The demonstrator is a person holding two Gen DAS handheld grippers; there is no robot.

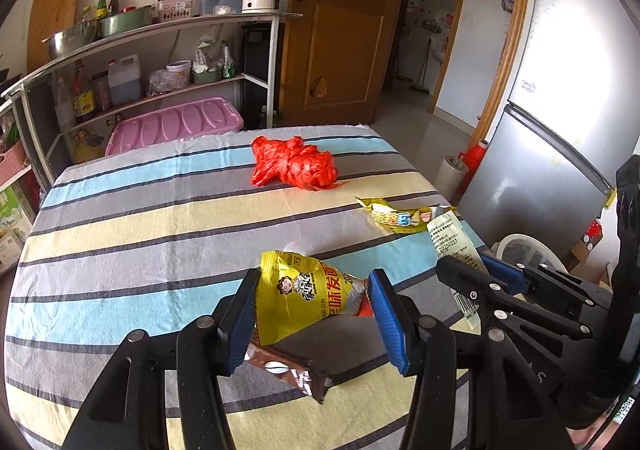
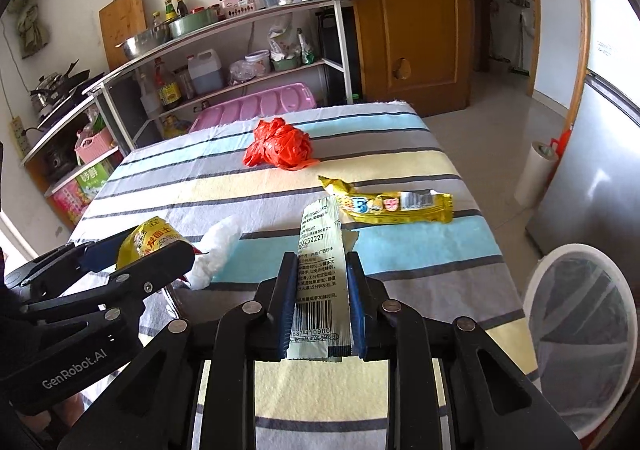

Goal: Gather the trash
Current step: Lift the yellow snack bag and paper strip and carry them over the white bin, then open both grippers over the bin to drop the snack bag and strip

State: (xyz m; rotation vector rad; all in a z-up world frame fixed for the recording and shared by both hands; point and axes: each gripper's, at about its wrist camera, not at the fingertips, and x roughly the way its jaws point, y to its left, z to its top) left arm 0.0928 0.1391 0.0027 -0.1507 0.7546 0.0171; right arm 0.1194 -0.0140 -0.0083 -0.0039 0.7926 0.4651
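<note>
Right gripper (image 2: 320,302): jaws clamp the pale green sachet (image 2: 320,274) above the striped tabletop (image 2: 400,246). Left gripper (image 1: 316,314): jaws pinch the yellow packet (image 1: 304,294). Keep both grips firm; carry to the mesh bin (image 2: 580,330).

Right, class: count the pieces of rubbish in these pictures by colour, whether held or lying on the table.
Yellow: 2, held packet and lying wrapper
Red bag: 1
Brown wrapper: 1
Pale green sachet: 1
White wad: 1
Total: 6
</note>
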